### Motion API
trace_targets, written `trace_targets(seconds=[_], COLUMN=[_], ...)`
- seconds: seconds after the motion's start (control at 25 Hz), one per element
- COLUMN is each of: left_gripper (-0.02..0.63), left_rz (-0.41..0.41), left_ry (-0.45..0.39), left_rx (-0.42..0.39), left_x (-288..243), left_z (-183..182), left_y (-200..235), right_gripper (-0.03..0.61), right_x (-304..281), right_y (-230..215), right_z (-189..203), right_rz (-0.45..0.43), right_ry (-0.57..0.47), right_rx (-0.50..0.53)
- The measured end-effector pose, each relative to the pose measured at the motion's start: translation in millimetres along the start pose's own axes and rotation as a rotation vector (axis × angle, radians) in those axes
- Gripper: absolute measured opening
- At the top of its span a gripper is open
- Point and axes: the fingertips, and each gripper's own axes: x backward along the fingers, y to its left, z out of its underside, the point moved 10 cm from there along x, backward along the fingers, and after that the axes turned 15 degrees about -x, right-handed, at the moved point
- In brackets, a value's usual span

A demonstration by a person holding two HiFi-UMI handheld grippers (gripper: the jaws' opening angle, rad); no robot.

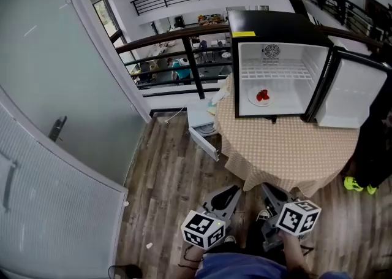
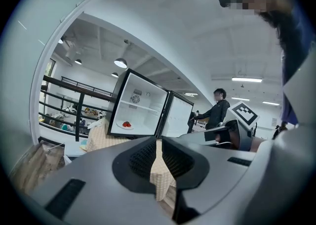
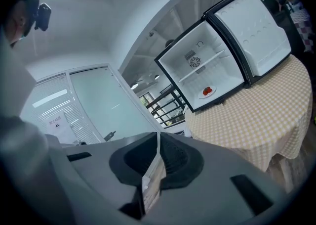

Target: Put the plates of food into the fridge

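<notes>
Well inside the open fridge point(image 1: 282, 57), plate point(image 1: 254, 101) flat, face-up.

A grey-brown wooden plank floor point(image 1: 171, 173) meets a pale frosted glass wall point(image 1: 73, 87); a black metal railing point(image 1: 195, 69) stands beyond.
</notes>
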Motion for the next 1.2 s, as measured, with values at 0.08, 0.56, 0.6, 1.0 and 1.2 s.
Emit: trace_targets(seconds=[0.08, 0.56, 0.6, 1.0, 1.2], left_gripper=[0.031, 0.032, 0.032, 0.031, 0.031], left_rz=[0.018, 0.073, 0.066, 0.009, 0.014], left_ry=[0.000, -0.045, -0.045, -0.047, -0.044], left_rx=[0.009, -0.046, -0.049, 0.004, 0.018], left_x=[12.4, 35.1, 34.5, 37.0, 44.8], left_z=[5.5, -10.7, -12.1, -9.6, 1.7], left_y=[-8.4, -68.0, -73.6, -156.5, -200.9], right_gripper=[0.031, 0.029, 0.029, 0.029, 0.028], right_x=[15.2, 89.1, 94.4, 174.1, 211.8], right_y=[6.3, 4.3, 1.2, -15.0, -19.6], right_z=[16.6, 42.0, 41.2, 44.4, 58.9], right_rz=[0.026, 0.008, 0.001, 0.002, 0.027], right_ry=[-0.002, -0.073, -0.071, -0.009, 0.014], right_rx=[-0.001, 0.012, 0.013, 0.058, 0.057])
